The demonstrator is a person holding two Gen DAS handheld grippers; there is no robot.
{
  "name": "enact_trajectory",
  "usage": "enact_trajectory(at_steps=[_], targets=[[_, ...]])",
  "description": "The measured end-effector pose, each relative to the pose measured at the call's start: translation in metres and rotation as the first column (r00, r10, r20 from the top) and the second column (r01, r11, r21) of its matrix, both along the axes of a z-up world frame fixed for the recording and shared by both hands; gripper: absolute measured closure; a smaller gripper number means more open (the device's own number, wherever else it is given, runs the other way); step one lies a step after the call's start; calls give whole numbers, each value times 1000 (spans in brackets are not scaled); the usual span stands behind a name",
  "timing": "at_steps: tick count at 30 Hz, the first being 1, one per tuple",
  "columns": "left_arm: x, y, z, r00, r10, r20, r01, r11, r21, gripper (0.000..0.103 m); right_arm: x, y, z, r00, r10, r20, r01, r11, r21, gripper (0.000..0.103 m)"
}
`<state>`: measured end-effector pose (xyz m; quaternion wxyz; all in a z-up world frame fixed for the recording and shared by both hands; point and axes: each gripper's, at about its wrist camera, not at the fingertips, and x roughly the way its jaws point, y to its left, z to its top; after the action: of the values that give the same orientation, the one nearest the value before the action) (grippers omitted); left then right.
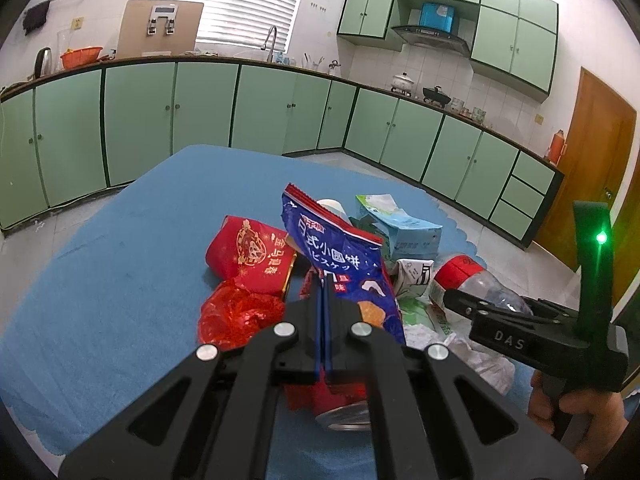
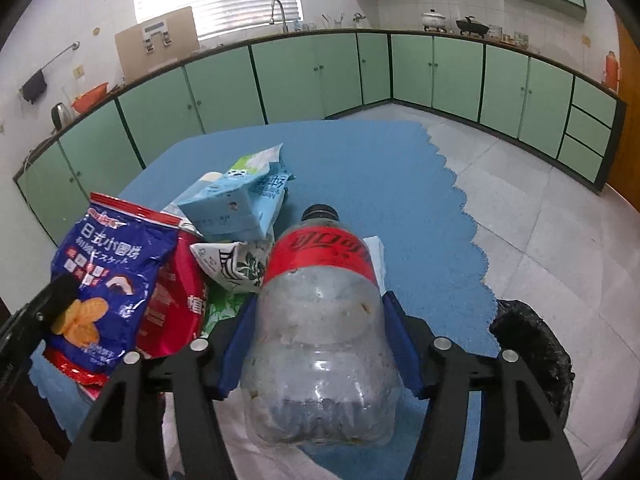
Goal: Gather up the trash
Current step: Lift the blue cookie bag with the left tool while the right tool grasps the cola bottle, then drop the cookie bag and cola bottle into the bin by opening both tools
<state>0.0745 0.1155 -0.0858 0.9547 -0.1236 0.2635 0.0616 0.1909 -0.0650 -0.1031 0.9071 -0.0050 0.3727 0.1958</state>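
1. The blue tablecloth (image 2: 360, 152) covers the table, and the trash sits heaped at its near left. The bin lined with a black bag (image 2: 532, 344) stands on the floor just off the cloth's near right edge.
2. My right gripper (image 2: 320, 344) has its blue pads pressed on either flank of the empty plastic bottle (image 2: 320, 320), cap pointing away from me. I would keep the squeeze steady, since the thin wall can buckle and slip.
3. My left gripper (image 1: 325, 304) has its jaws pressed together on the lower edge of the blue biscuit bag (image 1: 340, 264), which stands up above them. It is a thin pinch, so I should move it slowly.
4. The red packet (image 1: 250, 256), the crumpled red foil (image 1: 236, 316), the pale blue carton (image 2: 236, 208) and a can (image 1: 344, 416) lie unclaimed on the table.
5. My judgement: swing the bottle right first, release only once it is over the bag's mouth, then bring the biscuit bag across.
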Motion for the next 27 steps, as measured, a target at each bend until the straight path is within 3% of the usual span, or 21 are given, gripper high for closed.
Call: enact_trajectory(at_steps=[15, 22, 27], targets=[[-7, -27, 41, 990, -65, 124, 65, 998, 5, 103, -20, -56, 53, 991, -61, 118, 53, 996, 69, 42], [4, -72, 65, 965, -180, 193, 182, 983, 7, 103, -30, -111, 67, 974, -161, 158, 151, 986, 77, 42], [28, -126, 58, 937, -291, 192, 292, 956, 23, 103, -33, -159, 66, 948, -269, 171, 260, 963, 74, 42]])
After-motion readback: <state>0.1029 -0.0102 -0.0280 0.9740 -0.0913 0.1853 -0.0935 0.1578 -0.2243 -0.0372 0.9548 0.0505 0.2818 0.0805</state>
